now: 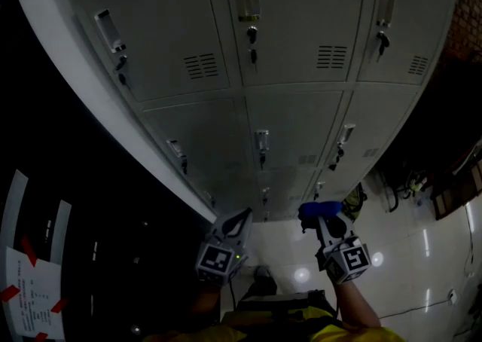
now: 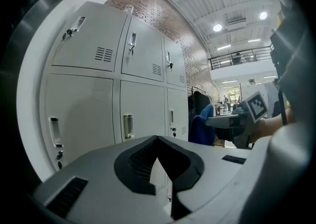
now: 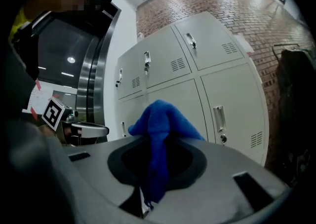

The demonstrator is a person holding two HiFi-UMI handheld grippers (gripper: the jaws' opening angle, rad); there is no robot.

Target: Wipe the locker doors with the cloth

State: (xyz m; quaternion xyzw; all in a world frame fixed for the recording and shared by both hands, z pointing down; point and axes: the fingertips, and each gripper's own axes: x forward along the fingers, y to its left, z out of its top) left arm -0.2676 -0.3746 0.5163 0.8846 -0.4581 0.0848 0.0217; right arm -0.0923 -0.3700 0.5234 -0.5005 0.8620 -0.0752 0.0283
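A bank of grey locker doors [image 1: 294, 24] with handles, keys and vent slots rises in front of me; it also fills the left gripper view [image 2: 143, 104] and the right gripper view [image 3: 217, 94]. My right gripper [image 1: 320, 220] is shut on a blue cloth [image 1: 319, 209], which bunches over its jaws [image 3: 160, 119], a little short of the lower doors. My left gripper [image 1: 239, 221] hangs beside it, jaws together with nothing between them [image 2: 157, 141], also apart from the lockers. From the left gripper view, the cloth [image 2: 200, 127] shows in the other gripper.
A white frame edge [image 1: 113, 137] runs along the lockers' left side, with a dark panel and a taped paper [image 1: 30, 295] beyond. Glossy white floor [image 1: 422, 258] and cables [image 1: 407, 182] lie to the right. A dark coat [image 3: 296, 94] hangs by the brick wall [image 3: 237, 1].
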